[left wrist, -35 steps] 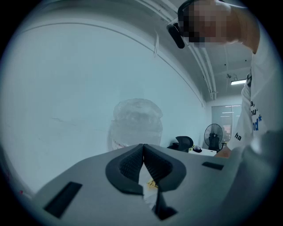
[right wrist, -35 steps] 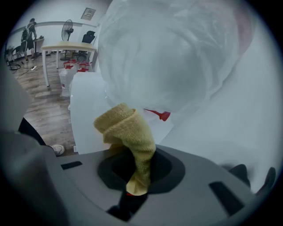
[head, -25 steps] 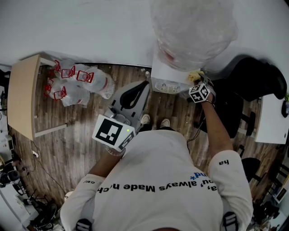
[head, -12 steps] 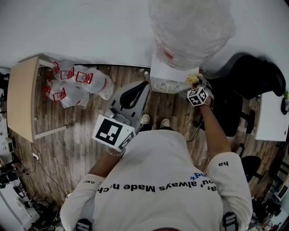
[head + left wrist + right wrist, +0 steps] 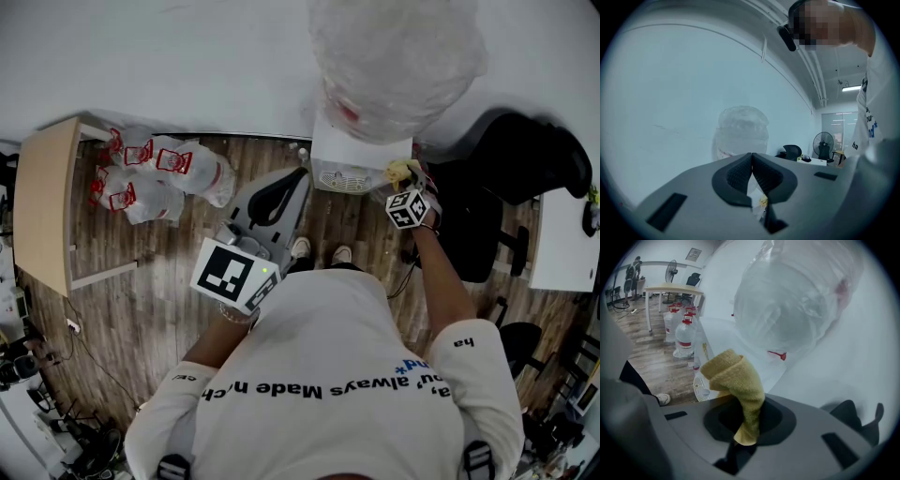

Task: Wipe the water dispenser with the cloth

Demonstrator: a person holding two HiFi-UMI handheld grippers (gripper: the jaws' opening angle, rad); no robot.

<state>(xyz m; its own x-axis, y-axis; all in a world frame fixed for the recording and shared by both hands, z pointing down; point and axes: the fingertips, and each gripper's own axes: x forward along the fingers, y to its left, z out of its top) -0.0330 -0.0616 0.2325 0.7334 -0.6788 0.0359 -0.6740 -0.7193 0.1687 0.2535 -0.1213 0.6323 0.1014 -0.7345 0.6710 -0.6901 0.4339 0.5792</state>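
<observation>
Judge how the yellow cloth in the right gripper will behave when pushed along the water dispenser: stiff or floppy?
Probably floppy: the cloth folds over and droops above the right gripper. Likely light, since a pinch holds it up. Its nubbly weave should drag, not slide, on the water dispenser.

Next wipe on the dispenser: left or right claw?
Right. The right claw is shut on the yellow cloth, right beside the water dispenser. The left claw is shut, empty, and sits farther from it.
</observation>
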